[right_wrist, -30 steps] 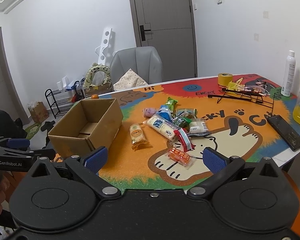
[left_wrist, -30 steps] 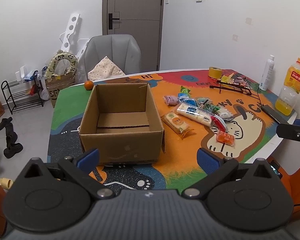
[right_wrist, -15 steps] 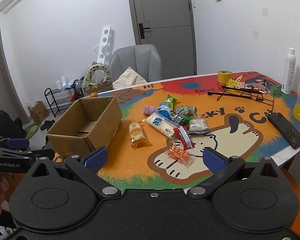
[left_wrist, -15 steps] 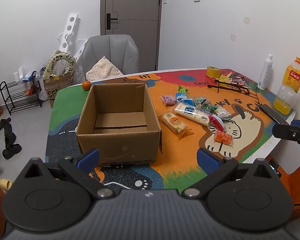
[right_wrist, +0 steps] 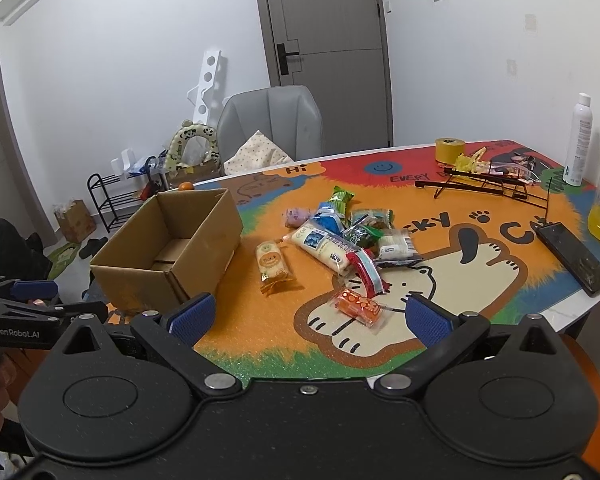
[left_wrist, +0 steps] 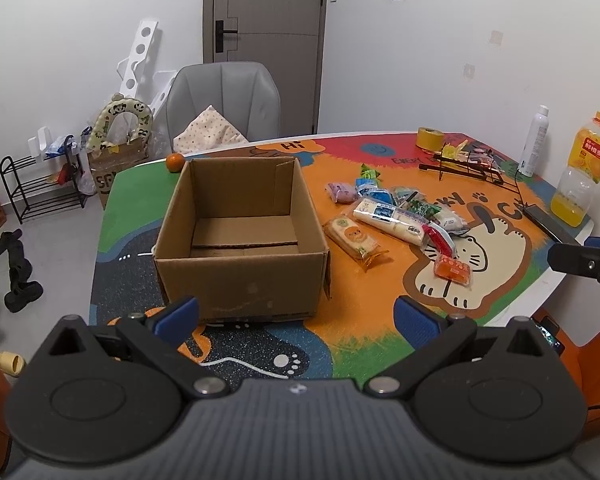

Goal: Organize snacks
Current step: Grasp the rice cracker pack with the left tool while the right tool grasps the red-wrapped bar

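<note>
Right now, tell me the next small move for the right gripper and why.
Probably ease the right gripper forward and down onto the orange snack packet. It is open and holds nothing, that packet lies nearest its fingers, and the cardboard box stands empty with every snack outside it.

We count one cardboard box (left_wrist: 240,240), roughly nine snack packets (right_wrist: 340,240) in a loose cluster, one small orange (left_wrist: 175,162), one tape roll (right_wrist: 450,148), two bottles (left_wrist: 580,168), one phone (right_wrist: 574,258), one wire rack (right_wrist: 484,184).
</note>
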The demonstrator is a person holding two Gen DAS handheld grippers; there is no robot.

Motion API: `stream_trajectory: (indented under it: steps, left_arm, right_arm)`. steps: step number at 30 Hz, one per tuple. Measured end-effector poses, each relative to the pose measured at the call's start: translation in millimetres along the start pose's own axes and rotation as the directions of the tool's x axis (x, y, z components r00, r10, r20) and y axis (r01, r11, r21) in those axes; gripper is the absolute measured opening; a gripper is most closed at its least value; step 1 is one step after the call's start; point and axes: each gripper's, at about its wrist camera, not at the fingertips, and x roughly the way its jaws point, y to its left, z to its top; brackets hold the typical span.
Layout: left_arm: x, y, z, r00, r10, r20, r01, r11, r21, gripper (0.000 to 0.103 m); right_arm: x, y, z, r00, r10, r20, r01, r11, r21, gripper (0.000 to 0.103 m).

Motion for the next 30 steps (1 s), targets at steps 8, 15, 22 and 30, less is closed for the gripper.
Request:
stream_trajectory:
  steps: [8,15,22,30]
  left_arm:
    - [3,-2,-3,1.0,-0.008,-0.006,0.009,1.0,0.006,0.103]
    - [11,-18,-1,0.999,-0.031,-0.012,0.031,0.999,0.02,0.103]
    - [28,-45,3,0.996,-0.089,-0.022,0.09,0.995,0.039,0.103]
    - [57,-60,14,0.991,-0.13,-0.017,0.13,0.991,0.015,0.103]
  right_arm:
    - [0,-5,-1,1.0,-0.006,0.0,0.006,1.0,0.015,0.103]
    - [7,-22,-4,1.0,0.004,0.007,-0.004,0.998,0.062,0.103]
    - [29,-55,-9,0.999,0.034,-0.025,-0.03,0.988,0.149,0.103]
    - [46,-84,-10,0.998,0.053,-0.025,-0.047,0.977,0.206,0.103]
